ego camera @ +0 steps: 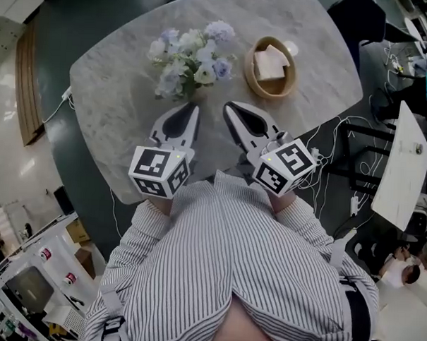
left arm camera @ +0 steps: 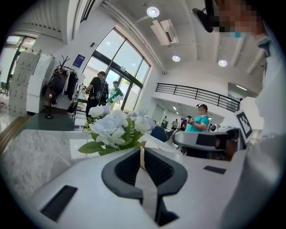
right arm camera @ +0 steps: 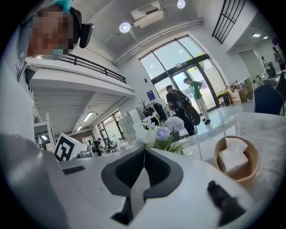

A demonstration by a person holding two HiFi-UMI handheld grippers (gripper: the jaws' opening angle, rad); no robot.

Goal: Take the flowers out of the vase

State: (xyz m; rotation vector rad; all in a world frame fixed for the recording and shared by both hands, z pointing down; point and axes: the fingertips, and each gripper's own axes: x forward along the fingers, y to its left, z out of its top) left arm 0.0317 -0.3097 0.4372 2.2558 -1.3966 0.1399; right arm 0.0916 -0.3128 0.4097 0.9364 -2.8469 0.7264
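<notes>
The bunch of white, pale blue and lilac flowers (ego camera: 189, 59) is found directly ahead of both tongs, standing on the grey marbled tabletop (ego camera: 111, 91). The vase itself is not made out in any view; it is hidden under the blooms and leaves.

The left tongs (ego camera: 193, 107) are pressed together with nothing between them, and in the left gripper view the flowers (left arm camera: 117, 129) are seen just beyond the tips, a little to the left of the line of the left tongs (left arm camera: 142, 151). The right tongs (ego camera: 228, 107) are also pressed together and empty. In the right gripper view, the flowers (right arm camera: 161, 133) are seen further off, slightly to the right of the line of the right tongs (right arm camera: 144, 150). A round wooden bowl (right arm camera: 237, 162) holding folded white napkins is seen well to the right of them.

The left tongs are judged the nearer of the two, with the foliage near their tips but not touched. The stems are judged to stand upright, across the near-level line of the tongs. The tongs would therefore have to be spread and brought in low, under the blooms, before anything could be lifted straight up.
</notes>
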